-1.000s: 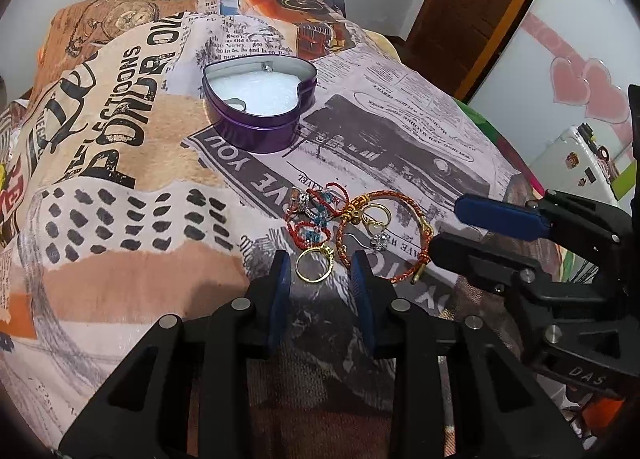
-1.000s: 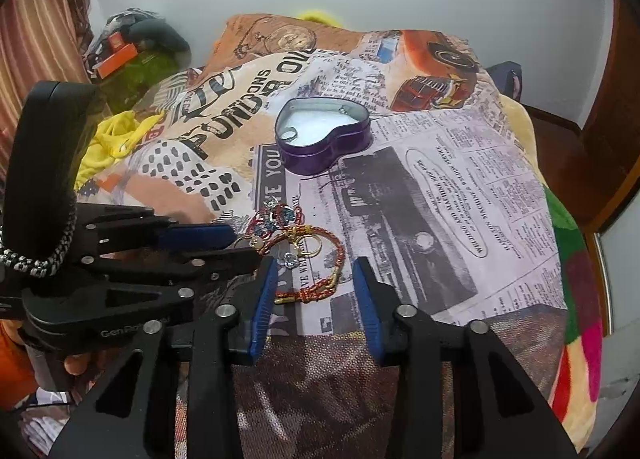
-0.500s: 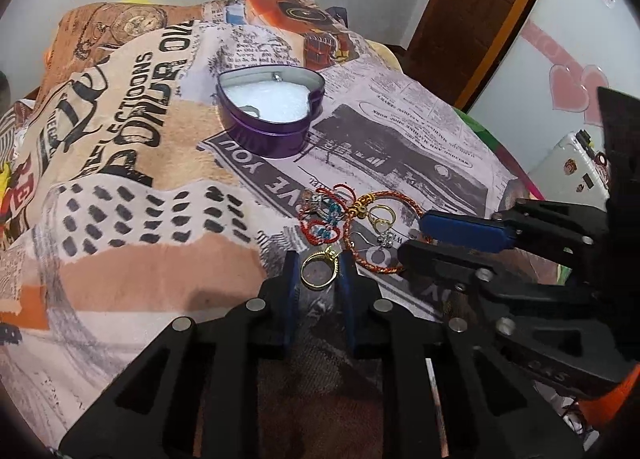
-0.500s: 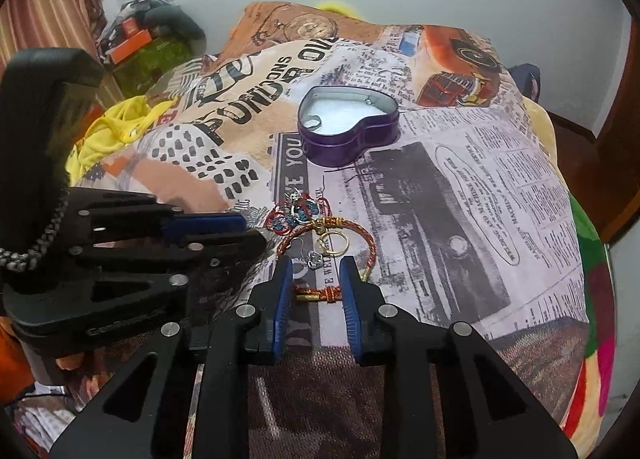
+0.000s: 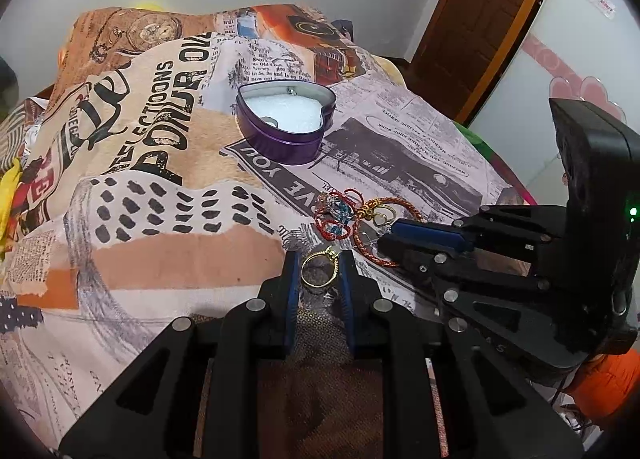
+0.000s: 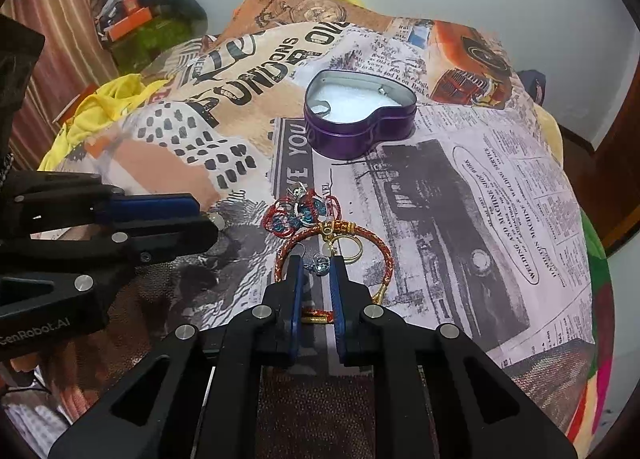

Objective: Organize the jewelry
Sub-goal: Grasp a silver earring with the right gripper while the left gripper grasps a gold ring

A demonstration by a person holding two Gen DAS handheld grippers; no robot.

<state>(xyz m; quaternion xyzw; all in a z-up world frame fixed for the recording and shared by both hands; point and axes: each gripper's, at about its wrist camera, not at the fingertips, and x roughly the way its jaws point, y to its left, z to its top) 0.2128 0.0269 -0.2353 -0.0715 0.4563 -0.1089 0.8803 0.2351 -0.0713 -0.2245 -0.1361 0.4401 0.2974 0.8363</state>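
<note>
The left gripper (image 5: 318,273) came in low over the bed, pointing toward the far wall. The right gripper (image 6: 316,271) sat just beside it, low too, and reached into the pile of jewelry.

The bed wore a blanket printed like old newspaper (image 5: 168,243). A purple heart-shaped tin with white padding (image 5: 286,127) stood farther back on it. Yellow cloth (image 6: 86,115) lay at the left edge of the bed. A brown wooden door (image 5: 480,19) stood at the right, by a white wall with pink hearts (image 5: 576,87).

The left jaws were nearly closed and pinched a shiny gold ring (image 5: 319,270). The ring stood between the blue pads. A red cord bracelet with blue beads (image 6: 300,215) lay just past it. The right jaws were narrow and squeezed a small silver charm with a blue stone (image 6: 320,262). They sat over a red and gold braided bangle (image 6: 384,255), which lay on the blanket. A gold hoop (image 6: 347,246) lay inside the bangle.
</note>
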